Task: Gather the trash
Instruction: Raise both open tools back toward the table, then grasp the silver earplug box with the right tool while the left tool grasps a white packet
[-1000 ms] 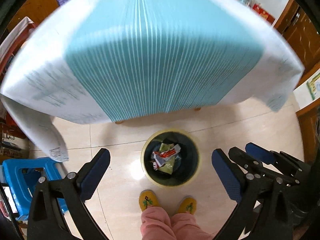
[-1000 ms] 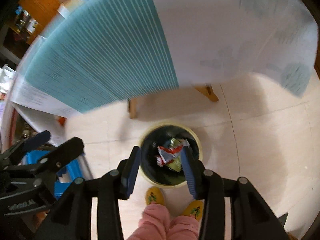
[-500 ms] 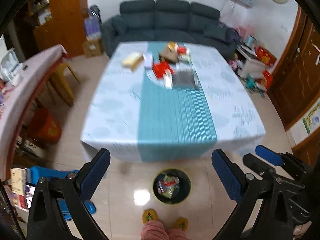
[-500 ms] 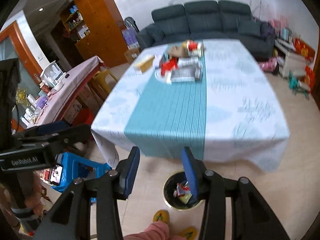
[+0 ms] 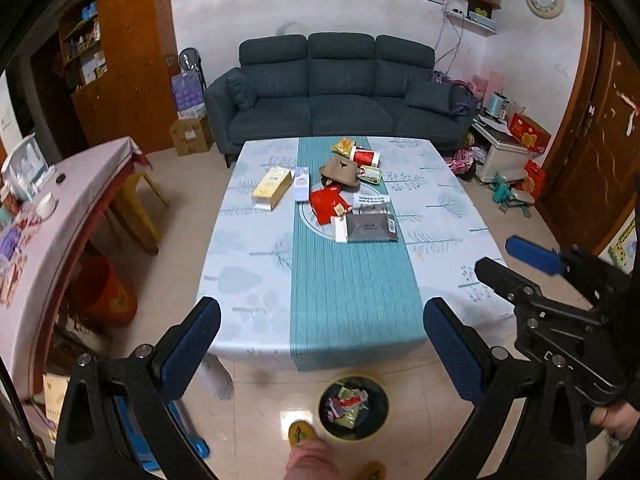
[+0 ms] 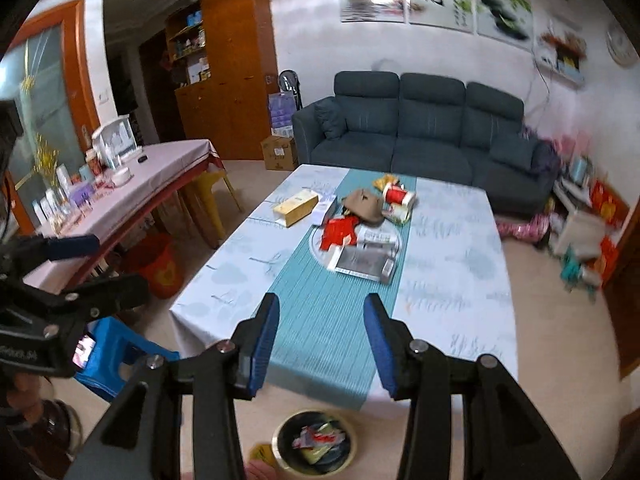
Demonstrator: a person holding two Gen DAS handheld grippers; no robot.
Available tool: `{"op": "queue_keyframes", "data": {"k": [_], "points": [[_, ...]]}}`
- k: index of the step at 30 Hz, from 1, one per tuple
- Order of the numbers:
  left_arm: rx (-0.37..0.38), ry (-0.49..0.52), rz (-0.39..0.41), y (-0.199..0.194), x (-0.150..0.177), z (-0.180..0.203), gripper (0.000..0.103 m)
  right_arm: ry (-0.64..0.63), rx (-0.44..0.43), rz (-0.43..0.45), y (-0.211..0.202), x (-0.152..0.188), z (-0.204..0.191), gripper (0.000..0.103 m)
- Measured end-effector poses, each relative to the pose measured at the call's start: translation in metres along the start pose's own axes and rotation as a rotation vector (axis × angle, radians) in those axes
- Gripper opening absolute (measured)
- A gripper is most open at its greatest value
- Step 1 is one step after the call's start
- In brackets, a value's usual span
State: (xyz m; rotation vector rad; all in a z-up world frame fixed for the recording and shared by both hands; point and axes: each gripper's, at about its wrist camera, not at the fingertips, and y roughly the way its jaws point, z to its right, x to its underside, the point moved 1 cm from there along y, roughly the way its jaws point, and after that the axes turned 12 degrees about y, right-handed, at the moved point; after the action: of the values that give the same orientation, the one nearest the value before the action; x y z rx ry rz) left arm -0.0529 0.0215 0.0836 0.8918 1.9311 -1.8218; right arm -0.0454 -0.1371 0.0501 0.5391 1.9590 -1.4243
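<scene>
A round bin (image 5: 353, 407) with wrappers inside stands on the floor in front of the table; it also shows in the right wrist view (image 6: 316, 445). Trash lies in a pile at the table's far middle: a red packet (image 5: 328, 205), a grey pouch (image 5: 371, 228), a brown bag (image 5: 340, 172), a red-and-white can (image 5: 363, 157). The pile shows in the right wrist view too (image 6: 360, 232). My left gripper (image 5: 320, 344) is wide open and empty, high above the near table edge. My right gripper (image 6: 322, 332) is open and empty, also raised.
The table (image 5: 256, 256) has a white cloth with a teal runner. A yellow box (image 5: 272, 189) lies left of the pile. A dark sofa (image 5: 340, 96) stands behind. A side table (image 5: 60, 208) is at the left, a blue stool (image 6: 116, 348) below it. My slippers (image 5: 302, 432) are by the bin.
Both grippers have risen and tilted up from looking down at the bin to looking across the whole table and room. Both stayed open and empty.
</scene>
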Motion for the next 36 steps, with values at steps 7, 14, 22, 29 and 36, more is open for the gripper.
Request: {"op": "queue_keyframes", "data": {"k": [7,14,22,29,36], "points": [[0.067,0.013,-0.014,0.074,-0.036,-0.035,0.101,-0.045,0.026,-0.045,0.074,-0.035,0.012,0.056],[0.145,0.090,-0.088,0.178,-0.076,-0.066,0.101,-0.091,0.065,-0.143,0.169,-0.055,0.023,0.063],[0.178,0.101,-0.217,0.284,-0.080,-0.082,0.100,-0.151,0.093,-0.277,0.267,-0.043,0.027,0.072],[0.166,0.054,-0.285,0.326,-0.069,-0.083,0.100,-0.402,0.063,-0.334,0.321,-0.030,0.024,0.073],[0.150,-0.048,-0.342,0.339,-0.057,-0.082,0.100,-0.640,-0.066,-0.456,0.353,-0.020,0.029,0.074]]}}
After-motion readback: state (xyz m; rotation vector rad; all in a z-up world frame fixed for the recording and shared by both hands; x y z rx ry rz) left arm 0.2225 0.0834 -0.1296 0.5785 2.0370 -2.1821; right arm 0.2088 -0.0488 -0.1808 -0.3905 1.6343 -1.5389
